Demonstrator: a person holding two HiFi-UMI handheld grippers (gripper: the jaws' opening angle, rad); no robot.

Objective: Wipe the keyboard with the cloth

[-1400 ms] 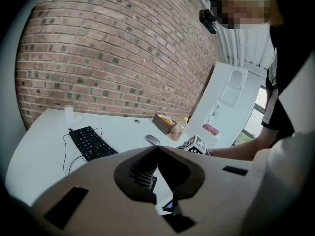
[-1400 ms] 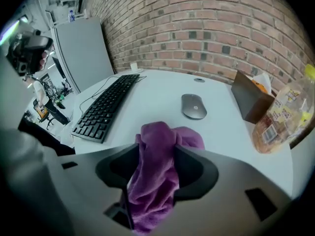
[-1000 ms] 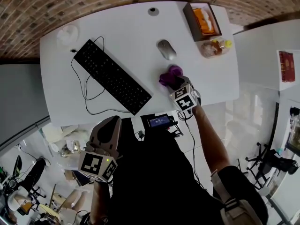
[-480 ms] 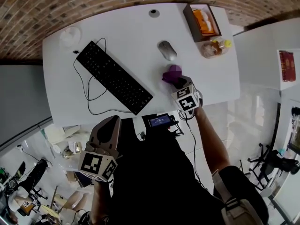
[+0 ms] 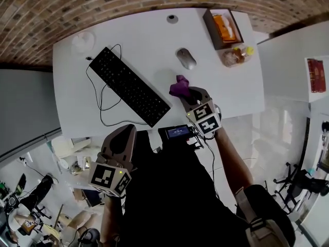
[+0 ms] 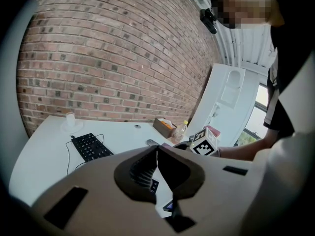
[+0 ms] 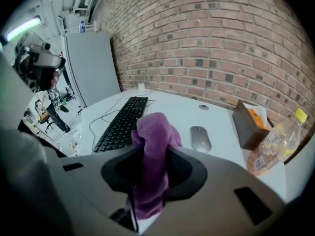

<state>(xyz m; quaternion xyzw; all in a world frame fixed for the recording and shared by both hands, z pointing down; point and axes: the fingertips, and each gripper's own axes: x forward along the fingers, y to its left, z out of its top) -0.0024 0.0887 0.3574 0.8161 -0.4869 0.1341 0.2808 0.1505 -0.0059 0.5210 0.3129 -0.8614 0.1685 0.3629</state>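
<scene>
The black keyboard [image 5: 129, 86] lies diagonally on the left half of the white table [image 5: 149, 40], its cable looping toward the front edge. My right gripper [image 5: 186, 93] hangs above the table just right of the keyboard's near end, shut on the purple cloth [image 5: 178, 87]. In the right gripper view the cloth [image 7: 152, 141] stands bunched up between the jaws, with the keyboard [image 7: 120, 122] ahead and to the left. My left gripper [image 5: 122, 137] stays off the table's near edge, below the keyboard, jaws together and holding nothing; its own view shows the keyboard [image 6: 89, 146] far ahead.
A grey mouse [image 5: 186, 58] lies beyond the cloth. An open box with orange contents [image 5: 222, 29] and a bagged snack with a bottle [image 5: 234, 55] stand at the back right. A white cup [image 5: 83, 39] sits at the back left. A small screen device [image 5: 177, 133] hangs at the front edge.
The right gripper closed on the purple cloth, lifted it off the table and shifted a little left toward the keyboard. The left gripper stayed in place.
</scene>
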